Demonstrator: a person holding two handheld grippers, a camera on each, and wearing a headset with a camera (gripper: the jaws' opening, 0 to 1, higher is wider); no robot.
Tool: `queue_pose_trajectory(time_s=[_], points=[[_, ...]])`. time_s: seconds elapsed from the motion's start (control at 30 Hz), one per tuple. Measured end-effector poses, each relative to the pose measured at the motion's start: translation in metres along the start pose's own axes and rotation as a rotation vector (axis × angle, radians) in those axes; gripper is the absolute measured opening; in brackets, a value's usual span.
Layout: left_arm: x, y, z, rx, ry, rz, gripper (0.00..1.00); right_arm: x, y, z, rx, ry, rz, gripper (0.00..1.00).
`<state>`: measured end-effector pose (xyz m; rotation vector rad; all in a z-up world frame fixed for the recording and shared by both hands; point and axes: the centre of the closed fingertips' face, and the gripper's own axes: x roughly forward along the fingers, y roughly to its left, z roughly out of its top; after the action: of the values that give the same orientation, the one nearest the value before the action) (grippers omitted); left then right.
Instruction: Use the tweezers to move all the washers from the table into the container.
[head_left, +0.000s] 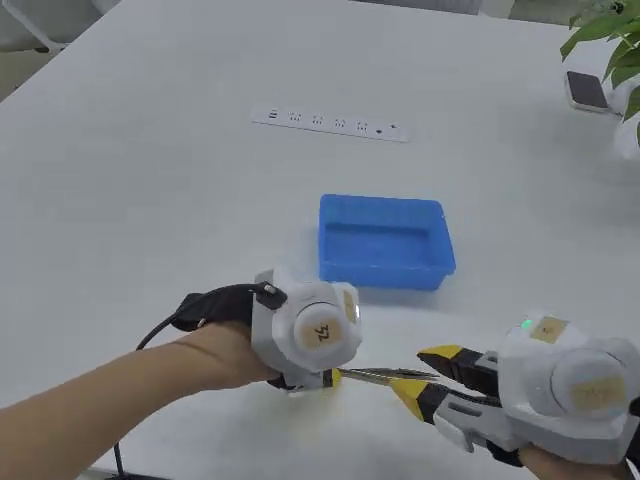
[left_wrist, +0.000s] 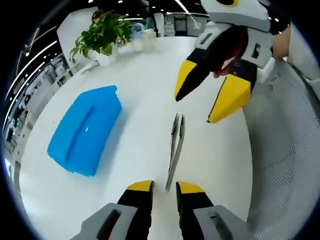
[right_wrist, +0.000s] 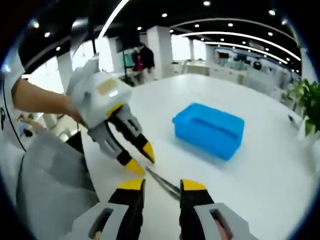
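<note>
Table (head_left: 150, 250): tweezers (head_left: 375, 376) between parted jaws.

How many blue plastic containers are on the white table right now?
1. The blue rectangular plastic container sits on the white table, just beyond the metal tweezers and nearer than the white power strip. None appears hidden.
</note>
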<state>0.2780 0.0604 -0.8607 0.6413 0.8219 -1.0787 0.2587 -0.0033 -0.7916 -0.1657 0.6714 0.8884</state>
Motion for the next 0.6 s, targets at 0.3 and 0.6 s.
queue_pose_trajectory(time_s=[0.3, 0.6], points=[[-0.045, 0.005, 0.005, -0.320, -0.131, 0.135, 0.36, -0.030, -0.024, -0.006, 0.091, -0.029, -0.098, 0.34], [-0.105, 0.005, 0.010, -0.512, -0.265, 0.301, 0.66, -0.035, -0.036, 0.006, 0.124, -0.068, -0.160, 0.46]])
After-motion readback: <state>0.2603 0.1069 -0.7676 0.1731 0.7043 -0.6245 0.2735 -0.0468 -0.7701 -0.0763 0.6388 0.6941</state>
